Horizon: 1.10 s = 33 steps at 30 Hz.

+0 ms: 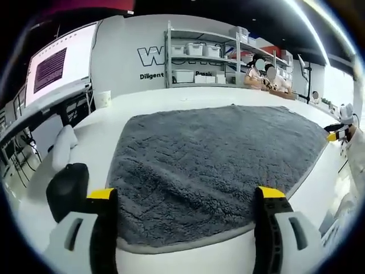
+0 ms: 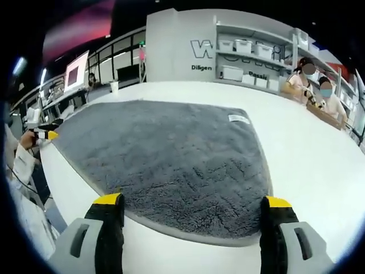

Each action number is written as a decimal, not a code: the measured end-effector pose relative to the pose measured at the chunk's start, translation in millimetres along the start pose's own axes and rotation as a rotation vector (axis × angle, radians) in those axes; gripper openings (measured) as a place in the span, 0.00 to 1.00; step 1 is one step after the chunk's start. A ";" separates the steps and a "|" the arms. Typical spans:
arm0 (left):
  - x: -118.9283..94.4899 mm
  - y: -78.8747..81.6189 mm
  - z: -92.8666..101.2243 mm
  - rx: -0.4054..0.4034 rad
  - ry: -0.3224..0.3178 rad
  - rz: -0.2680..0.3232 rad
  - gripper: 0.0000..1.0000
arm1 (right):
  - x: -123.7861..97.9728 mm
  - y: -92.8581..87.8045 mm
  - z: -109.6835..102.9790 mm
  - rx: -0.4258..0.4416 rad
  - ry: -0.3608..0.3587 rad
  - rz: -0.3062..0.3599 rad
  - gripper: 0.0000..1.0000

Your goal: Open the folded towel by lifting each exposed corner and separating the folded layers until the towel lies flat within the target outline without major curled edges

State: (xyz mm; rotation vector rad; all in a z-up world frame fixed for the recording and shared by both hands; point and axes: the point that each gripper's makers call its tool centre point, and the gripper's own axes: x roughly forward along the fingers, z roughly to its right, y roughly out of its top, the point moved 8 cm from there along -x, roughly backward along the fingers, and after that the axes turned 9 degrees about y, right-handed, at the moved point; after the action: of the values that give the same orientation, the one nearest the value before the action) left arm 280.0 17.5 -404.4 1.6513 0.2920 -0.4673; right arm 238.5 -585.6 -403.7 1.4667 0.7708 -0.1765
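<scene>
Grey towel (image 1: 211,171) being seen spread flat on white table (image 1: 171,98), just ahead of both grippers; left gripper (image 1: 185,197) and right gripper (image 2: 194,202) being held wide open, nothing gripped; near edge best checked for curls, smoothed outward gently

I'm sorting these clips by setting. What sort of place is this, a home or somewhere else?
Not a home: most likely a lab or workshop. Metal shelving holds white storage bins against a wall with printed lettering, and the grey towel lies spread on a large white table.
</scene>
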 end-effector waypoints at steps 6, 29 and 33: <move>-5.0 5.3 -2.9 0.049 0.013 0.035 0.98 | -1.6 7.3 -4.5 0.045 0.041 0.035 0.99; -53.0 -12.4 -56.3 -0.127 0.331 0.041 0.31 | -8.7 25.0 -13.1 0.009 0.004 0.073 0.94; -49.1 -18.5 -55.7 -0.147 0.331 0.002 0.30 | -9.4 22.1 -10.5 0.015 0.001 0.066 0.93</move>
State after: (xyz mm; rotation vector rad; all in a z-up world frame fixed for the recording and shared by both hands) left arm 235.8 78.8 -393.3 1.5808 0.5563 -0.1641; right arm 239.9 -576.0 -379.4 1.5044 0.7224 -0.1314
